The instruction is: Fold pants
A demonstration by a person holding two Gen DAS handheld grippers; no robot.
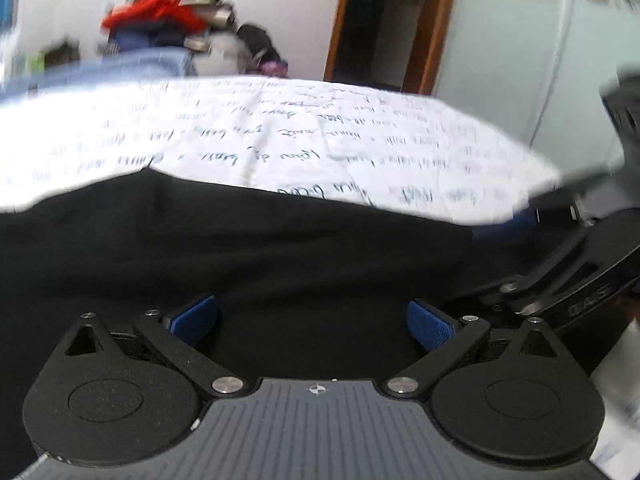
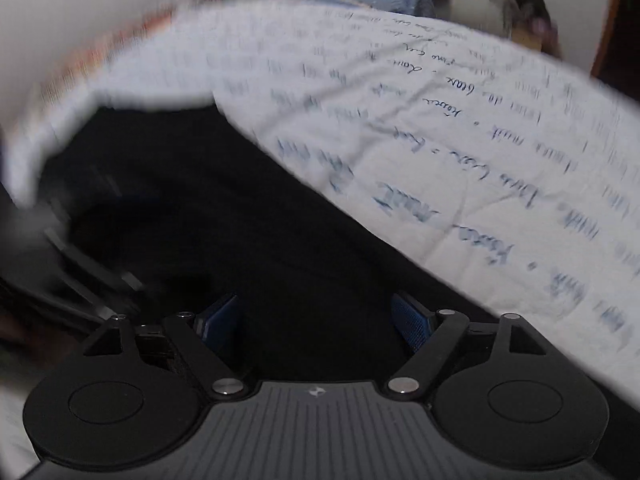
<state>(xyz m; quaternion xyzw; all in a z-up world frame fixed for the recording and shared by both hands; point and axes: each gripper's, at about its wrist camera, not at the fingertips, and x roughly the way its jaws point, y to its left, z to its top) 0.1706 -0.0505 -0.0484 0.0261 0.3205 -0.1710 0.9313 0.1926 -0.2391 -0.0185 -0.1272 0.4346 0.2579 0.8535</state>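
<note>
We hold both tools over the pants (image 1: 248, 248), jaws apart and empty on each: left tool (image 1: 312, 322), right tool (image 2: 316, 322). The dark cloth lies flat just ahead of the pads, probably laid out for a fold. Beyond its far edge the sheet (image 1: 320, 136) offers bare room. A pile of clothes (image 1: 160, 20) sits farthest off.

Handwriting-style print covers the white sheet (image 1: 280, 136), too blurred to read.
</note>
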